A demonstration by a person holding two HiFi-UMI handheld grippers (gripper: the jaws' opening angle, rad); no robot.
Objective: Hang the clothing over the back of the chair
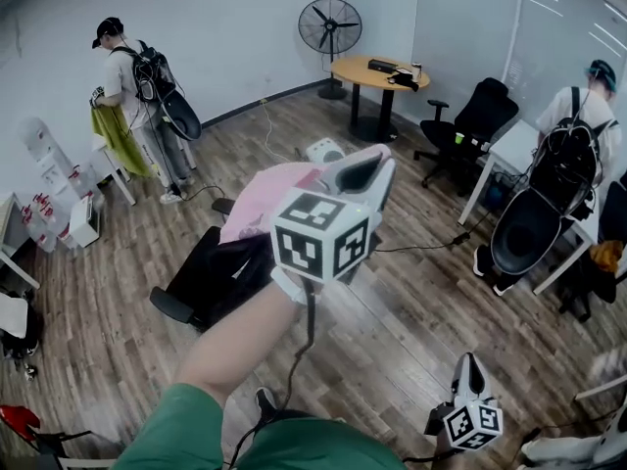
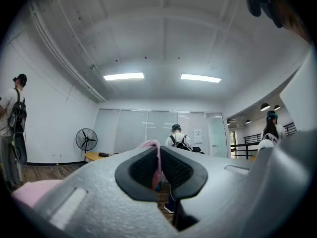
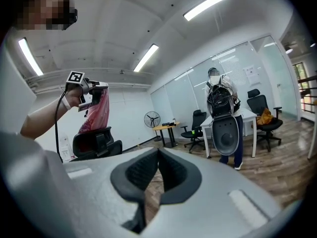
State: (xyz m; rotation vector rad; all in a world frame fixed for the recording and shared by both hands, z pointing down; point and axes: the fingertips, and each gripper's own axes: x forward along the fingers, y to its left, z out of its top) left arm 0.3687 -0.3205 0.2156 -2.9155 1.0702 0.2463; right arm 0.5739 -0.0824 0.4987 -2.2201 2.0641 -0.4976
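My left gripper (image 1: 367,164) is raised in the middle of the head view, shut on a fold of the pink clothing (image 1: 257,199). The garment hangs from it toward the black office chair (image 1: 211,277) just below and to the left. In the left gripper view a pink strip of the clothing (image 2: 157,168) is pinched between the dark pads (image 2: 141,170). My right gripper (image 1: 470,365) is low at the lower right, shut with nothing in it. In the right gripper view its jaws (image 3: 158,151) meet, and the clothing (image 3: 94,115) dangles over the chair back (image 3: 94,143).
A person with a backpack (image 1: 132,86) stands at the back left by white shelves (image 1: 59,194). Another person (image 1: 573,145) stands at a white desk (image 1: 514,150) on the right. A round wooden table (image 1: 377,71), a floor fan (image 1: 330,27) and a second black chair (image 1: 470,125) stand behind.
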